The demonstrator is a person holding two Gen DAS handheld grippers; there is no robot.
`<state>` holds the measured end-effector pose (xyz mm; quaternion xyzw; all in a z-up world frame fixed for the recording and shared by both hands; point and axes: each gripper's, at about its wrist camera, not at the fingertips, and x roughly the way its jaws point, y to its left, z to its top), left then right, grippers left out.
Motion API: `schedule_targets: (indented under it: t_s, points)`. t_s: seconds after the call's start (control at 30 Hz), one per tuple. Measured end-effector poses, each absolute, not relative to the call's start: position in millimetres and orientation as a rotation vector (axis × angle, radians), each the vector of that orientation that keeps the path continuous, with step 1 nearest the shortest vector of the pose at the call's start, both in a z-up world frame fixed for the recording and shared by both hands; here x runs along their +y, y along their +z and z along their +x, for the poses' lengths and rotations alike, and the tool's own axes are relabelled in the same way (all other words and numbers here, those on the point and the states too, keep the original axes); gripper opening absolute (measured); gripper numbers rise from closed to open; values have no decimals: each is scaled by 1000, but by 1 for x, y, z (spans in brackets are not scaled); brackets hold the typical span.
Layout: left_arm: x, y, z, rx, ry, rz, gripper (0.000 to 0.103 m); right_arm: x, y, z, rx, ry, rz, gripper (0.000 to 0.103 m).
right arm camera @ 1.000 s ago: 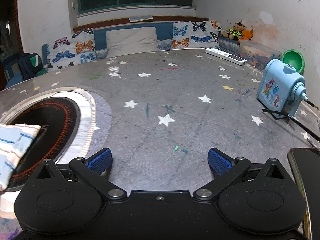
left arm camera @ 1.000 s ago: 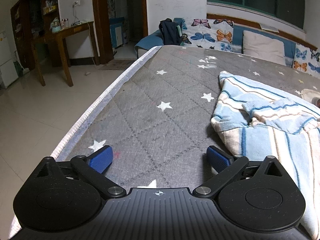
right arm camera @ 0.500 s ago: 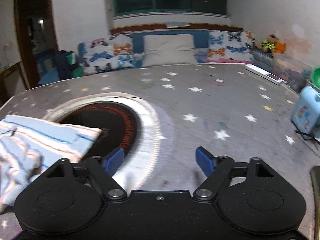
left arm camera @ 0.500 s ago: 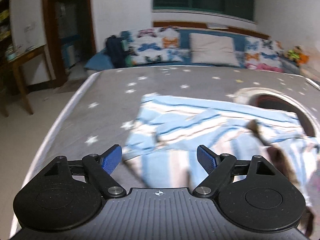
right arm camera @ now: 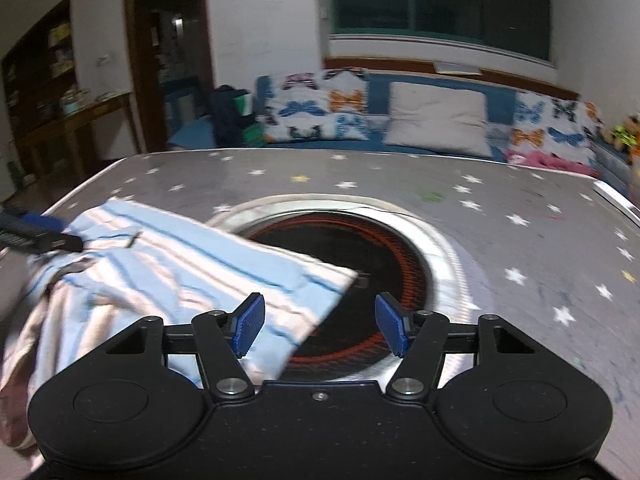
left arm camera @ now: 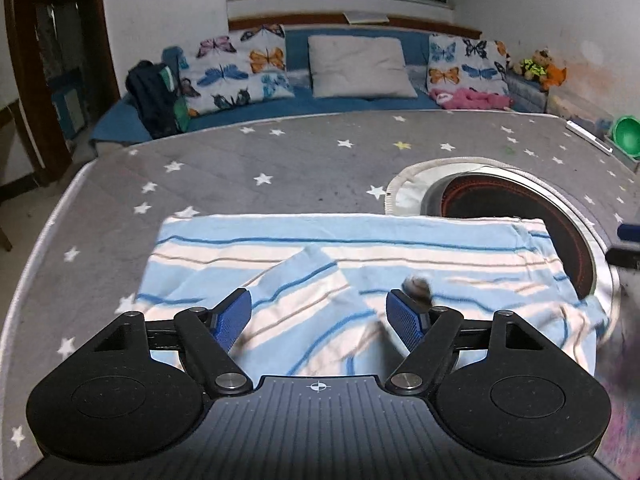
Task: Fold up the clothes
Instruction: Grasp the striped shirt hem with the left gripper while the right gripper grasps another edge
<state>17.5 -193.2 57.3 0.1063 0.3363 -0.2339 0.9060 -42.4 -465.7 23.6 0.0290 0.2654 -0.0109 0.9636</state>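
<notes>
Lying rumpled on the grey starred table, the striped garment partly covers a round burner. Both the left gripper and right gripper hover over it, jaws closing, gripping nothing.

The left gripper is held tilted downward above the striped garment, near its close edge. Its jaws are being closed, with cloth seen beneath them but not pressed by the blue pads. The right gripper is held tilted downward over the garment's right corner, its jaws likewise being closed, nothing being gripped. Each gripper's fingers are glimpsed at the edge of the other's view.
</notes>
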Motion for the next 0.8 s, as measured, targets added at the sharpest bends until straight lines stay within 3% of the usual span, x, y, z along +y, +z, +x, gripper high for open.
schedule_targets:
  t_s: [0.2,0.4,0.47,0.57,0.8]
  points:
    - [-211,38,42,769,-471,250,73,-418,27,-46,535,92,9,65]
    - [-199,22,42,800,-490,248,41,-377,32,-43,550,196,-44,65]
    - [-190,25,40,794,-500,231,15,-360,35,-42,554,226,-57,65]
    - [-174,30,38,783,-514,174,8,-334,40,-40,560,268,-74,64]
    - [-129,55,8,701,-499,92,7,-296,49,-22,583,326,-86,62]
